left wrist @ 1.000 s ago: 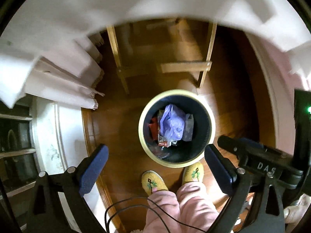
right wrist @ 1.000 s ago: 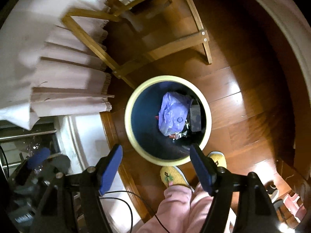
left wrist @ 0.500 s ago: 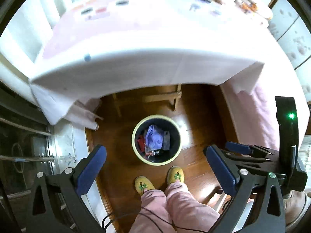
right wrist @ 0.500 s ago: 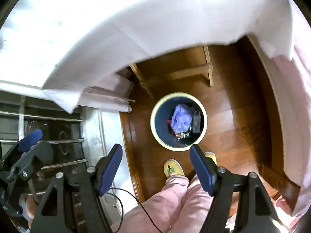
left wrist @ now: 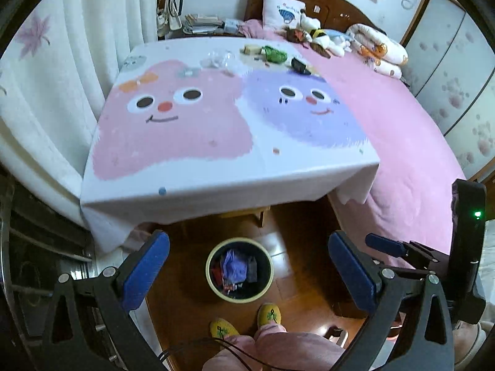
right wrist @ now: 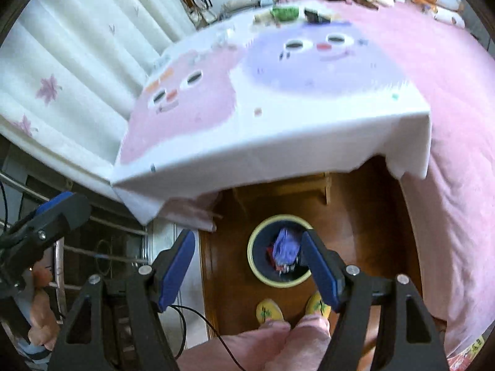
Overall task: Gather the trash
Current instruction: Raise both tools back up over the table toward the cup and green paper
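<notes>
The step in hand appears to be the return to the table point(left wrist: 216, 167) for more trash: both grippers are raised above the bin point(left wrist: 239, 275), which already contains discarded material, and neither carries anything. The left gripper point(left wrist: 247, 273) stands wide, with nothing between its blue pads. The right gripper point(right wrist: 247, 272) is likewise spread, its jaws empty. The bin is a round, dark-walled container with a pale yellow rim; it stands on the wood floor just in front of the table's near edge, next to the person's yellow slippers point(left wrist: 246, 321). Inside it lie a crumpled purple bag point(left wrist: 233, 267), a dark packet and red scraps. The remaining trash sits at the far end of the table from the bin: a crumpled clear wrapper point(left wrist: 218, 58), a green packet point(left wrist: 273, 54), a small pale box point(left wrist: 250, 50) and a dark item point(left wrist: 298, 64), all close together on the cartoon-printed cloth. The next move probably calls for carrying one gripper across the table to that cluster, aligning the open jaws over a single piece, and closing on it. The clear wrapper looks thin and likely to crumple or slip.
</notes>
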Demonstrator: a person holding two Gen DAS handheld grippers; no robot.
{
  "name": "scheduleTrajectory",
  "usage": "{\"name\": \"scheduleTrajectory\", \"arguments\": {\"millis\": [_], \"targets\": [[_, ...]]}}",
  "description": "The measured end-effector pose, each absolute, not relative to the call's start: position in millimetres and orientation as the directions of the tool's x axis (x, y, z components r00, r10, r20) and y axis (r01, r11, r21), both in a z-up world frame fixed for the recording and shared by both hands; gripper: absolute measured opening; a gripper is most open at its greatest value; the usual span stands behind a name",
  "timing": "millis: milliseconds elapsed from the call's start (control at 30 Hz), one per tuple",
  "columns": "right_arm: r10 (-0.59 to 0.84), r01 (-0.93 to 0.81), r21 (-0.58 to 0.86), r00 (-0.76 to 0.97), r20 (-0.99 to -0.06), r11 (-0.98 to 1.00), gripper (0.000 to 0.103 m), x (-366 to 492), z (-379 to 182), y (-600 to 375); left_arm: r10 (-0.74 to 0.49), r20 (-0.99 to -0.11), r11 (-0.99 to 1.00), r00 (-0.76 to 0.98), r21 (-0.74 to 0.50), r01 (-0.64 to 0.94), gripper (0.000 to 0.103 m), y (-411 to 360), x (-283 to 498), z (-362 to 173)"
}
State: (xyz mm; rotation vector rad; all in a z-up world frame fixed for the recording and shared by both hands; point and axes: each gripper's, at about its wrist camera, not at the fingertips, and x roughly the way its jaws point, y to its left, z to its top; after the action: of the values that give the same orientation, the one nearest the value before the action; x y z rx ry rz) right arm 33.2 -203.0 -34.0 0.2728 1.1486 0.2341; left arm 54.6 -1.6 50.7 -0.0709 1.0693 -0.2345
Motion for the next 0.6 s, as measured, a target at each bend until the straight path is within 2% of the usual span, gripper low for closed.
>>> {"name": "scheduleTrajectory", "arguments": {"millis": [267, 600], "targets": [[0.304, -0.058, 0.315, 0.465, -0.831, 0.947, 0.072, 61, -2, -205, -0.249, -0.838, 0.967, 0.485, -0.187, 0.173, 0.102, 1, 85, 70], [0.301, -0.136, 0.269, 0.515, -0.803, 0.953, 0.072, 155, 20, -219, -0.201, -0.837, 0.979, 0.509, -0.192, 0.069, 0.102, 7, 179, 77]]}}
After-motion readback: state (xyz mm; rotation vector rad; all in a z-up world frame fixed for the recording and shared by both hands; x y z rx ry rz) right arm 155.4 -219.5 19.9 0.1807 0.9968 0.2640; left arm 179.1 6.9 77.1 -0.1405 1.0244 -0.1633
